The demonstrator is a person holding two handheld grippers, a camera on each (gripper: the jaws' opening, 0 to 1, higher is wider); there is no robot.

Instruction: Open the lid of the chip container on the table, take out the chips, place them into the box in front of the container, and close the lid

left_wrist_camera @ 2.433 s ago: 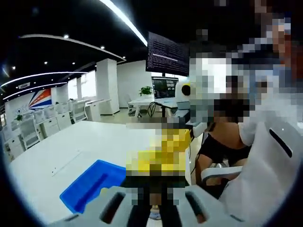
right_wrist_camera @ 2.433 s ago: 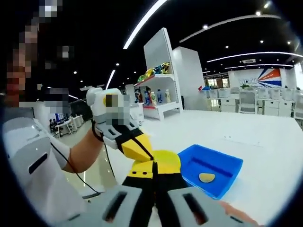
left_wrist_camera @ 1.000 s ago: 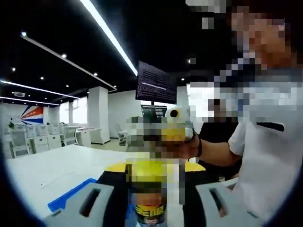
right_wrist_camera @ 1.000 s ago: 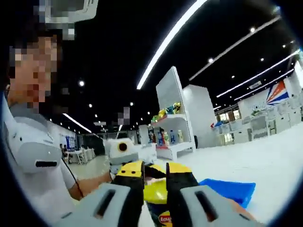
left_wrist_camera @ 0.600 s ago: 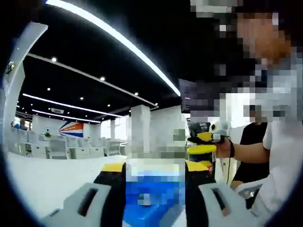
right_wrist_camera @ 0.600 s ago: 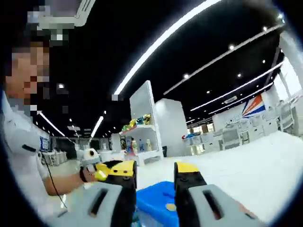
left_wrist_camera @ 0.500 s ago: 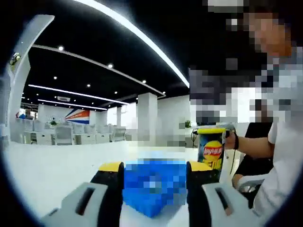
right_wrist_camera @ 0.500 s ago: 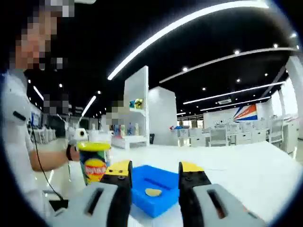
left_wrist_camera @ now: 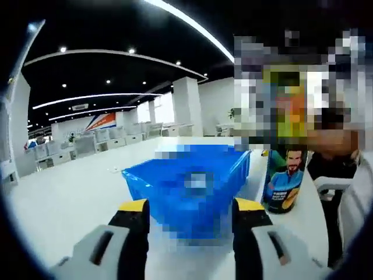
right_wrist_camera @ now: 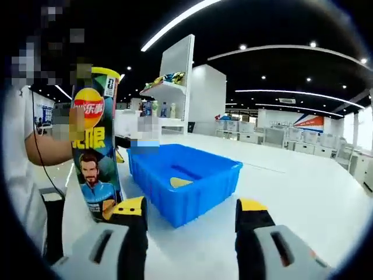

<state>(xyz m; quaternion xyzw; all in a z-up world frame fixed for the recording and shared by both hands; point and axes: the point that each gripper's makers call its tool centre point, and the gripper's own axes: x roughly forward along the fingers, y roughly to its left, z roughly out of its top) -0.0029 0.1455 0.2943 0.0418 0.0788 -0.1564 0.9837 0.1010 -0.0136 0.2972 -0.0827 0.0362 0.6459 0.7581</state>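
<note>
Grippers: left gripper (left_wrist_camera: 189, 213) and right gripper (right_wrist_camera: 192, 213) each stood low over the table (right_wrist_camera: 303, 192), jaws spread wide, nothing between them.
Can: the chip can (right_wrist_camera: 95, 146) stood upright on the table, just left of the box in the right gripper view; in the left gripper view the can (left_wrist_camera: 284, 181) stood just right of the box, its upper part blurred.
Can detail: the right gripper view showed the printed face, the red and yellow logo and the yellow top rim; whether the lid was on could not be told.
Box: the blue box (right_wrist_camera: 186, 181) sat on the table just past the right jaws; in the left gripper view the box (left_wrist_camera: 175, 186) sat just past the left jaws.
Chip: one chip (right_wrist_camera: 179, 182) lay inside the box in the right gripper view; the left gripper view blurred the box's inside.
Far: shelves (right_wrist_camera: 169, 81) with coloured packs stood behind the box.
</note>
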